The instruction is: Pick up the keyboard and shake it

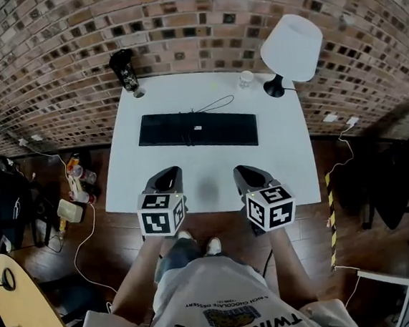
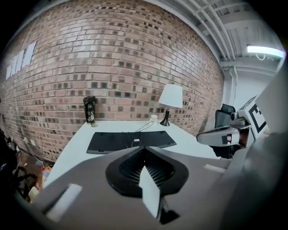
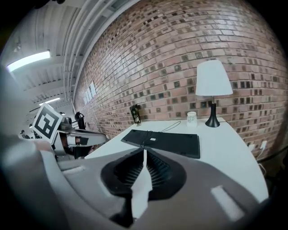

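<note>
A black keyboard [image 1: 198, 129] lies flat across the middle of the white table [image 1: 212, 169], its thin cable curling toward the back. It also shows as a dark slab ahead in the left gripper view [image 2: 129, 141] and in the right gripper view [image 3: 163, 141]. My left gripper [image 1: 167, 177] hovers over the table's near edge, short of the keyboard's left half, jaws shut with nothing between them. My right gripper [image 1: 246, 173] is level with it on the right, also shut and empty. Neither touches the keyboard.
A dark bottle [image 1: 125, 71] stands at the table's back left corner. A white lamp [image 1: 290, 49] and a small white cup [image 1: 245, 79] are at the back right. A brick wall lies behind. Bags and clutter [image 1: 74, 190] sit on the floor to the left.
</note>
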